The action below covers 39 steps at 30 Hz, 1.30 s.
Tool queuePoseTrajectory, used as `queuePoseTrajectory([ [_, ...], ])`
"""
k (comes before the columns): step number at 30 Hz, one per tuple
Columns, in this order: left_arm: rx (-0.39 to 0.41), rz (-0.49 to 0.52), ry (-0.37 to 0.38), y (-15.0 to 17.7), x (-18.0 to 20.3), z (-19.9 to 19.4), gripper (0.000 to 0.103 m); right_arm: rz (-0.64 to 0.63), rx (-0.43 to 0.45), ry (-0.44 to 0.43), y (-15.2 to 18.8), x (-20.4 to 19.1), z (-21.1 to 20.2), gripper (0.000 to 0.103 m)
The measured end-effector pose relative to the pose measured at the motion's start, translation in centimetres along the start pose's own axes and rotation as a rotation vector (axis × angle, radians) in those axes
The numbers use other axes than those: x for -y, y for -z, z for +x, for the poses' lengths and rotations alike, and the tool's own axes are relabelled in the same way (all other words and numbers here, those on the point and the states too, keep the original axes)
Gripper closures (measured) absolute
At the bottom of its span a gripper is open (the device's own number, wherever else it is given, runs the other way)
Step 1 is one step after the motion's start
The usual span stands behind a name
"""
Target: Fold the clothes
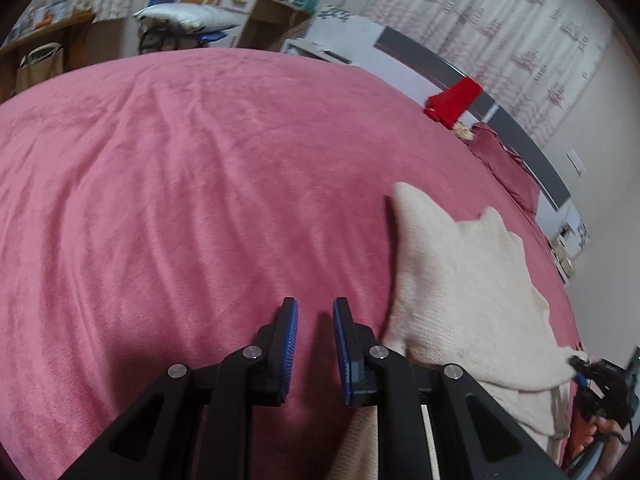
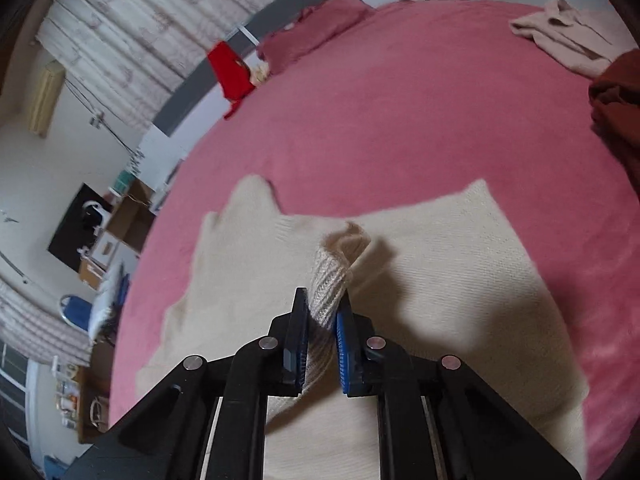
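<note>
While a cream knit sweater [image 2: 440, 264] lies spread on a pink blanket [image 2: 400, 112], the right gripper [image 2: 322, 312] pinches a ribbed cuff of that sweater between its blue pads, jaws nearly closed on the fabric. Seen from the left wrist, the left gripper [image 1: 315, 316] hangs just above the blanket [image 1: 180, 180] with a narrow gap between its fingers and nothing held, the sweater [image 1: 460, 280] at its 2 o'clock. Toward 1 o'clock of the sweater in the right view, a pale pink garment [image 2: 568, 36] and a rust-red garment [image 2: 620, 100] lie near the blanket's edge; a red cloth [image 2: 230, 68] sits at 11 o'clock.
</note>
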<state>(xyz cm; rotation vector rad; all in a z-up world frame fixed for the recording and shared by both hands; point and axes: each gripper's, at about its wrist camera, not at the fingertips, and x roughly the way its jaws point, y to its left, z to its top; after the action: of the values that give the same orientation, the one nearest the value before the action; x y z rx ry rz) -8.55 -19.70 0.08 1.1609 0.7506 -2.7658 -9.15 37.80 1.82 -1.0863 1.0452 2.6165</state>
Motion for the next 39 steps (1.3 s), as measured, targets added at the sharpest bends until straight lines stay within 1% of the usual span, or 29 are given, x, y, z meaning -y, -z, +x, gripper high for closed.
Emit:
queuePoseTrajectory([
  [1, 0.004, 0.025, 0.004, 0.1, 0.4, -0.1, 0.086, -0.010, -0.040, 0.008, 0.1, 0.4, 0.9, 0.087],
  [3, 0.006, 0.098, 0.014, 0.3, 1.7, -0.3, 0.086, -0.020, -0.126, 0.033, 0.7, 1.3, 2.3, 0.077],
  [4, 0.008, 0.137, 0.021, 0.5, 2.4, -0.6, 0.086, -0.019, -0.119, 0.013, 1.0, 1.5, 2.1, 0.075],
  [5, 0.010, 0.163, 0.022, 0.6, 2.9, -0.8, 0.086, -0.026, -0.078, 0.031, 1.2, 1.4, 1.1, 0.069],
  [6, 0.013, 0.210, 0.016, 0.8, 3.6, -1.1, 0.086, -0.033, -0.036, 0.051, 1.4, 1.4, 0.1, 0.057],
  [7, 0.006, 0.255, 0.013, 1.0, 4.2, -1.2, 0.086, -0.044, 0.018, 0.096, 1.8, 1.4, -1.2, 0.050],
  [8, -0.005, 0.307, 0.019, 1.4, 4.8, -1.4, 0.086, -0.056, 0.071, 0.142, 2.2, 1.3, -2.5, 0.035],
  [9, -0.017, 0.358, 0.026, 1.8, 5.4, -1.6, 0.086, -0.047, 0.129, 0.176, 2.9, 1.6, -4.0, 0.026],
  [11, -0.018, 0.461, 0.038, 2.7, 6.6, -2.0, 0.086, -0.007, 0.169, 0.133, 5.1, 1.9, -5.4, 0.024],
  [13, -0.022, 0.557, 0.039, 3.6, 7.7, -2.0, 0.086, -0.020, 0.155, 0.100, 6.7, 1.9, -5.5, 0.024],
  [15, -0.038, 0.625, -0.023, 4.1, 8.5, -0.9, 0.086, -0.076, 0.148, 0.099, 8.1, 1.3, -5.1, 0.024],
  [16, -0.035, 0.635, -0.064, 4.1, 8.6, -0.4, 0.086, -0.108, 0.146, 0.104, 8.8, 1.0, -4.8, 0.024],
  [19, -0.029, 0.609, -0.102, 3.3, 8.8, 1.0, 0.086, -0.193, 0.147, 0.123, 10.0, -0.4, -4.2, 0.024],
  [20, -0.028, 0.594, -0.109, 3.1, 8.8, 1.3, 0.086, -0.214, 0.162, 0.118, 9.9, -0.9, -4.3, 0.024],
  [21, -0.032, 0.565, -0.107, 2.8, 8.7, 1.6, 0.086, -0.239, 0.193, 0.101, 9.6, -1.7, -4.7, 0.024],
  [23, -0.035, 0.509, -0.107, 2.3, 8.4, 2.1, 0.086, -0.284, 0.225, 0.065, 8.9, -2.9, -5.2, 0.024],
  [25, -0.033, 0.454, -0.112, 2.0, 8.1, 2.6, 0.085, -0.340, 0.214, -0.008, 7.7, -4.4, -4.2, 0.024],
  [26, -0.026, 0.409, -0.109, 1.7, 7.5, 2.5, 0.084, -0.363, 0.190, -0.031, 7.2, -5.1, -3.3, 0.024],
  [28, -0.011, 0.321, -0.103, 1.2, 6.2, 2.4, 0.086, -0.367, 0.091, -0.043, 6.6, -5.1, -1.1, 0.024],
  [29, -0.007, 0.268, -0.095, 0.9, 5.2, 2.2, 0.087, -0.333, 0.059, -0.043, 6.8, -4.4, -0.4, 0.024],
  [30, -0.007, 0.206, -0.083, 0.6, 4.1, 1.9, 0.093, -0.298, 0.027, -0.042, 7.0, -3.7, 0.4, 0.024],
  [31, -0.012, 0.157, -0.061, 0.4, 3.1, 1.8, 0.094, -0.263, -0.005, -0.041, 7.2, -3.0, 1.1, 0.024],
  [32, -0.017, 0.109, -0.038, 0.2, 2.1, 1.8, 0.095, -0.269, 0.008, -0.042, 7.5, -2.9, 0.8, 0.024],
  [33, -0.027, 0.090, -0.018, 0.1, 1.5, 1.7, 0.095, -0.276, 0.023, -0.044, 7.9, -2.9, 0.4, 0.024],
  [35, -0.022, 0.101, -0.021, 0.2, 1.3, 1.5, 0.095, -0.300, 0.040, -0.034, 8.5, -2.8, -0.1, 0.024],
  [36, -0.007, 0.097, -0.059, 0.4, 1.1, 1.1, 0.090, -0.307, 0.036, -0.028, 8.4, -2.9, 0.2, 0.023],
  [37, 0.007, 0.093, -0.097, 0.6, 0.8, 0.7, 0.082, -0.315, 0.031, -0.022, 8.3, -3.1, 0.6, 0.023],
  [38, 0.001, 0.054, -0.105, 0.6, 0.0, 0.5, 0.082, -0.314, 0.030, -0.021, 8.0, -3.2, 1.1, 0.023],
  [39, -0.005, 0.015, -0.114, 0.6, -0.8, 0.4, 0.093, -0.313, 0.030, -0.021, 7.6, -3.3, 1.5, 0.022],
])
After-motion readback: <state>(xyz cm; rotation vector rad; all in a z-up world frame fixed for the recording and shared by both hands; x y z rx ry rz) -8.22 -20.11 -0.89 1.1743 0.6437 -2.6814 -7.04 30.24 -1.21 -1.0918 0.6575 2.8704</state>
